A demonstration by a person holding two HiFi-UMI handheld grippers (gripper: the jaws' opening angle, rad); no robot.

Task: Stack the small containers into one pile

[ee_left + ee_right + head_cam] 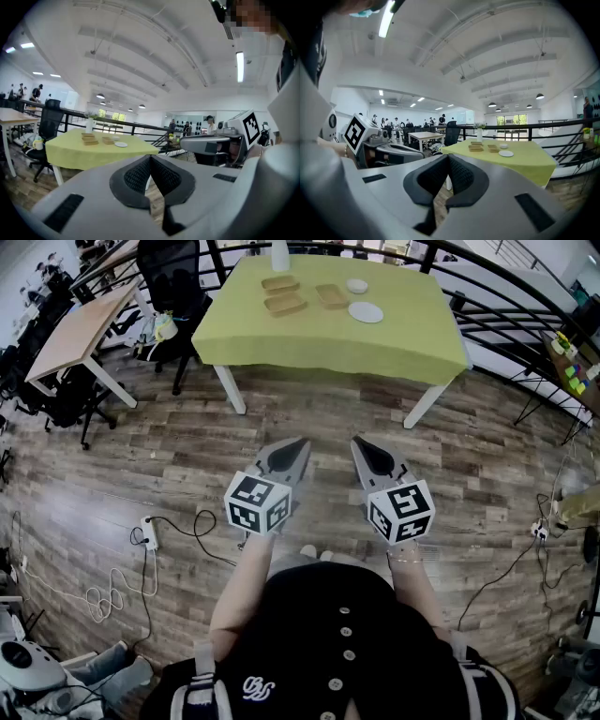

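Observation:
Three shallow tan containers lie apart on the yellow-green table [412, 343]: one at the back [280, 283], one in front of it [285, 304], one to the right [331, 295]. They show small and far off in the left gripper view [89, 138] and the right gripper view [476, 148]. My left gripper [302, 443] and right gripper [357, 442] hang side by side over the wooden floor, well short of the table. Both are shut with nothing between the jaws [150, 157] [448, 157].
A white plate [366, 312], a small white bowl [356, 285] and a white vase [279, 254] share the table. A black office chair [173, 277] and a wooden desk [80, 329] stand to the left. Cables and a power strip [147, 532] lie on the floor. A black railing [525, 296] runs behind.

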